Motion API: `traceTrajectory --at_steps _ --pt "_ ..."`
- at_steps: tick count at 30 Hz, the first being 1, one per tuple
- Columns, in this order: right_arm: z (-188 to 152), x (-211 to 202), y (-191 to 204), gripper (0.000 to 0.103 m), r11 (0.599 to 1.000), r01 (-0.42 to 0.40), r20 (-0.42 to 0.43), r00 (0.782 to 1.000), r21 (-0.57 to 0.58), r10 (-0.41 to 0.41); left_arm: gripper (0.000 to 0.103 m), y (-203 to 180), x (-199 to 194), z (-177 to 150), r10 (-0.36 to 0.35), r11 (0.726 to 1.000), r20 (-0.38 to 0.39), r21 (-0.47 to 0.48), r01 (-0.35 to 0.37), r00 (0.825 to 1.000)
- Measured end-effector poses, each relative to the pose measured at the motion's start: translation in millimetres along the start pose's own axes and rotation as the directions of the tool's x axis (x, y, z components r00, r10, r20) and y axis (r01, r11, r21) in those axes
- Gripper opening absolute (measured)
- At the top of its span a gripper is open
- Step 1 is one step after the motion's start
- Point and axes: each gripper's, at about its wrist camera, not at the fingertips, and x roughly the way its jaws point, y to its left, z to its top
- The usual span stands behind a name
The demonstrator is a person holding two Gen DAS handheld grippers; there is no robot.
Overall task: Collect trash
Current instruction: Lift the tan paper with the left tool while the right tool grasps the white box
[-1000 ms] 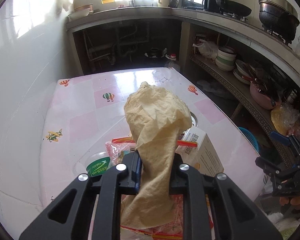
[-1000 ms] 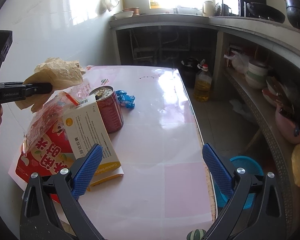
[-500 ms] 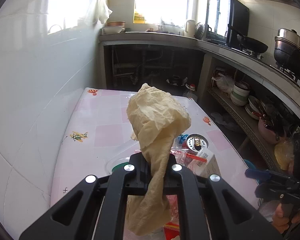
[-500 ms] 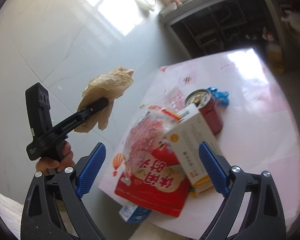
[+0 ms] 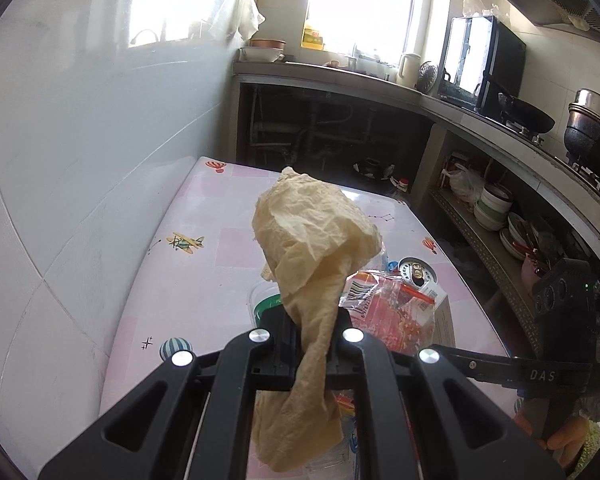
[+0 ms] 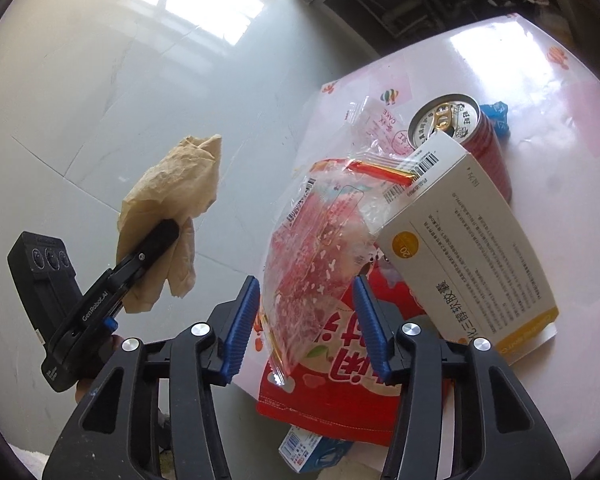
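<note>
Trash lies heaped at the near end of a pink-checked kitchen surface as a two-handed clean-up gets under way.

Left wrist view: the left tool is pressed together on the neck of a crumpled tan paper wad, which stands clear above the surface. Beyond it sit an opened red can, a clear wrapper with a barcode and a round plastic lid with a green label. At right, the other handset reaches in from the edge, gripped by a person's hand.

Right wrist view: the right tool has just been closing, its blue pads now flanking the lower part of a clear pink-speckled wrapper. The wrapper is between the jaws, but the pads do not appear to press on it yet. It stands propped against a white box that leans on the can, with a red snack bag beneath and a small blue-and-white carton at the surface's near edge. A blue crinkled scrap lies just behind the can. The wad, pinched in the left tool, hangs off to the left, beyond the surface's edge.

The step in hand looks to be the second pick: one piece secured, the wrapper about to be taken. The next move likely calls for closing fully on the thin film and lifting without toppling the box and can. No bin is in sight.
</note>
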Motion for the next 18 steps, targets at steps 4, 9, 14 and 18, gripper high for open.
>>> traceTrajectory --at_steps 4,9,14,18 --pt "-2.6 10.6 -2.7 0.034 0.999 -0.028 -0.001 1.000 0.038 0.028 0.006 6.9 1.0 -3.7 -0.007 1.000 -0.009 -0.012 0.007 1.000" --pt "-2.6 14.6 -9.5 0.033 0.993 -0.060 -0.019 0.998 0.102 0.062 0.006 10.0 5.3 -4.9 -0.022 0.999 -0.008 -0.030 0.022 1.000" --pt "-6.4 9.7 -17.8 0.039 0.991 -0.057 -0.016 0.998 0.122 0.059 0.006 13.7 15.5 -12.0 -0.037 0.997 -0.026 -0.066 0.035 0.999" --pt "-6.0 -12.3 -7.1 0.052 0.999 -0.011 0.014 1.000 0.045 0.010 0.006 17.2 17.4 -10.8 -0.036 0.997 -0.029 -0.072 0.034 0.999"
